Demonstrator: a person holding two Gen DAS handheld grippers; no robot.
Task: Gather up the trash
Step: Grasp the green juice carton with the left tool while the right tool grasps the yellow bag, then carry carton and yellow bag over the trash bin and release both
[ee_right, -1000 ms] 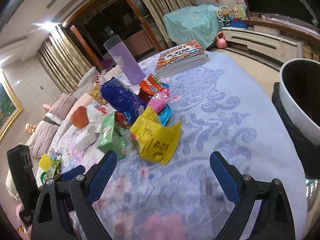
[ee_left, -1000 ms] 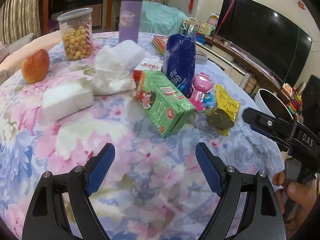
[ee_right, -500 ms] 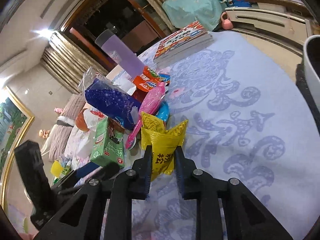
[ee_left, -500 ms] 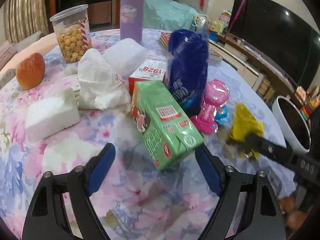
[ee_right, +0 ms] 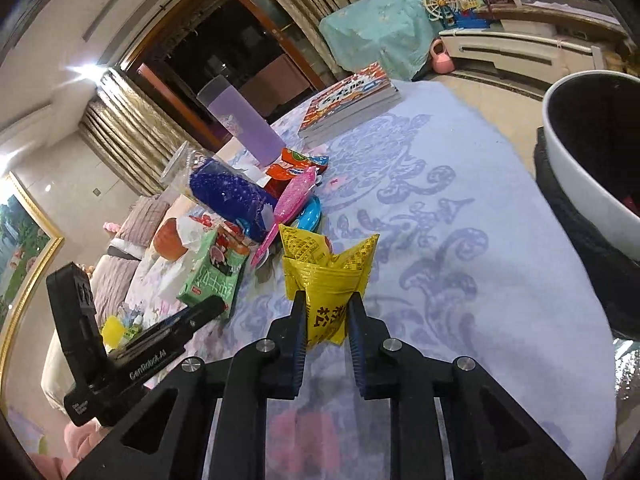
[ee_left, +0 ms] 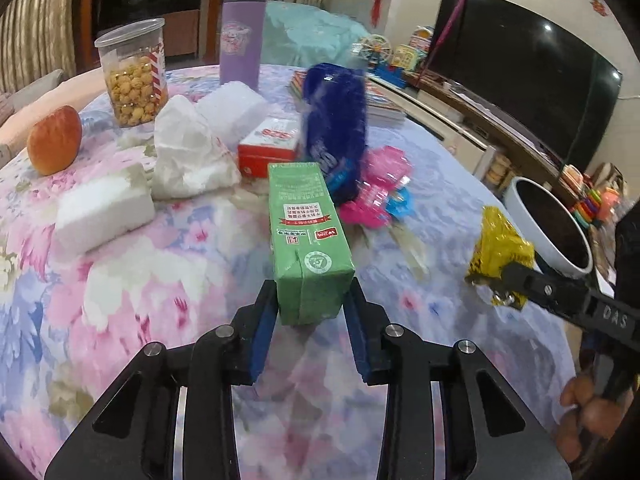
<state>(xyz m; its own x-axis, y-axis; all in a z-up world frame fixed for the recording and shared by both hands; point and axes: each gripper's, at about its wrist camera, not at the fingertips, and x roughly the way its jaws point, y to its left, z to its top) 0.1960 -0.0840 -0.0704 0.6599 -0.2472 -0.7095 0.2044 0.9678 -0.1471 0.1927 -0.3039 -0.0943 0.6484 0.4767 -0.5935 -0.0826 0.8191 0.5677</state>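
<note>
My left gripper is shut on the near end of a green drink carton, which also shows in the right wrist view. My right gripper is shut on a yellow snack wrapper and holds it off the table; the wrapper also shows in the left wrist view. A white bin with a dark inside stands off the table's right edge. A blue bag, pink wrappers and crumpled white tissue lie behind the carton.
On the flowered tablecloth stand a jar of snacks, a purple tumbler, a red-and-white box, a white foam block, an apple and books. A TV is at the right.
My left gripper moved forward and closed on the green carton. My right gripper closed on the yellow wrapper and lifted it off the table toward the bin side.
</note>
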